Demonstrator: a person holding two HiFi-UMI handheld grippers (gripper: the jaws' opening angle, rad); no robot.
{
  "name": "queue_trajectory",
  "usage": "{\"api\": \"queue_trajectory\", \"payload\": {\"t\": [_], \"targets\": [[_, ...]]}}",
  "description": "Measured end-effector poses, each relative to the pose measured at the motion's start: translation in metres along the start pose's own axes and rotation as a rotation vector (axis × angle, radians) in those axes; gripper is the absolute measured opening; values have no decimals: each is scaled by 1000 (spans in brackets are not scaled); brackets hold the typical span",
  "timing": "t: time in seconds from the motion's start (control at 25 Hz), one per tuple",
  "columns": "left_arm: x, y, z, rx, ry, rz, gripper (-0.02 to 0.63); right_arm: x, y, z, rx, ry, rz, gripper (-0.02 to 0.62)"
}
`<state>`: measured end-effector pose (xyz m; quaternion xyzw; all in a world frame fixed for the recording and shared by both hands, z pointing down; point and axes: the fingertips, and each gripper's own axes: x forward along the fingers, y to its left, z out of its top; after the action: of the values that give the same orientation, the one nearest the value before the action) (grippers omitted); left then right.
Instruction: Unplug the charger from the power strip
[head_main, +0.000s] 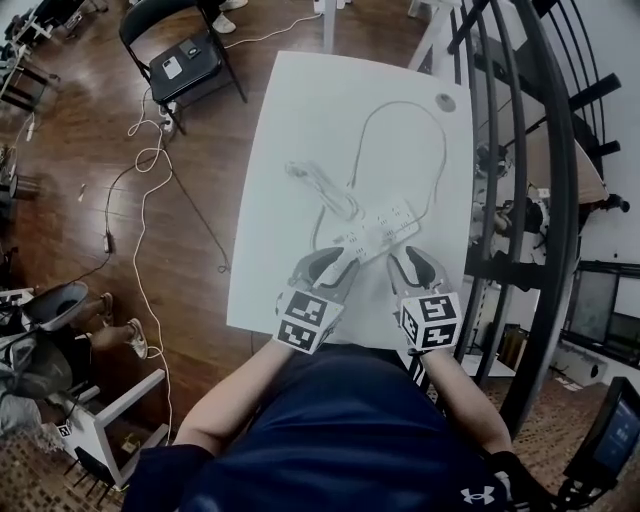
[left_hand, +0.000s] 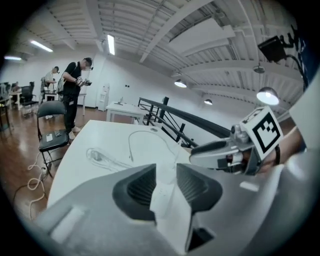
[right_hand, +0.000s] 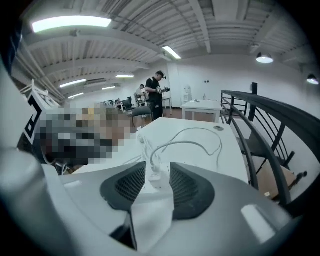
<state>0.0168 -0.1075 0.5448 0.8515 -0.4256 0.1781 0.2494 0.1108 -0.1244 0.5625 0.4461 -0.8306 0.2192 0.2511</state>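
A white power strip (head_main: 382, 228) lies slantwise on the white table (head_main: 300, 110), just ahead of both grippers. A white charger (head_main: 345, 207) sits at its far left side, and a thin white cable (head_main: 400, 105) loops away over the table. My left gripper (head_main: 340, 262) is at the strip's near left end; its jaws stand apart, with the white strip (left_hand: 165, 192) showing in the gap. My right gripper (head_main: 405, 262) is at the near right side, jaws apart either side of the charger (right_hand: 154, 175) without pressing on it. In the left gripper view the right gripper (left_hand: 200, 155) is close by.
A pale cable bundle (head_main: 308, 178) lies left of the strip and a small round disc (head_main: 445, 102) at the far right corner. A black stair railing (head_main: 545, 170) runs along the table's right. A folding chair (head_main: 190, 65) and loose cords (head_main: 150, 160) are on the floor at left.
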Motion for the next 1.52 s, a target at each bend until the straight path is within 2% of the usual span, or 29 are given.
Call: {"api": "queue_trajectory", "payload": {"t": [0.16, 0.28, 0.4, 0.68, 0.8, 0.92, 1.04, 1.52], "targets": [[24, 8, -21, 107, 72, 9, 146, 33, 9, -20, -61, 81, 22, 198], [45, 18, -42, 117, 135, 25, 150, 53, 15, -31, -65, 146, 23, 209], [62, 26, -56, 129, 174, 40, 172, 68, 14, -39, -93, 187, -12, 210], [86, 22, -80, 341, 275, 21, 184, 87, 7, -40, -126, 203, -59, 199], [90, 22, -81, 331, 268, 16, 183, 90, 11, -34, -153, 205, -65, 148], [90, 23, -80, 299, 215, 6, 183, 90, 12, -34, -187, 204, -63, 143], [90, 22, -79, 312, 160, -2, 183, 92, 8, -41, -208, 210, -60, 141], [91, 23, -77, 321, 174, -15, 183, 91, 8, -33, -210, 199, -87, 141]]}}
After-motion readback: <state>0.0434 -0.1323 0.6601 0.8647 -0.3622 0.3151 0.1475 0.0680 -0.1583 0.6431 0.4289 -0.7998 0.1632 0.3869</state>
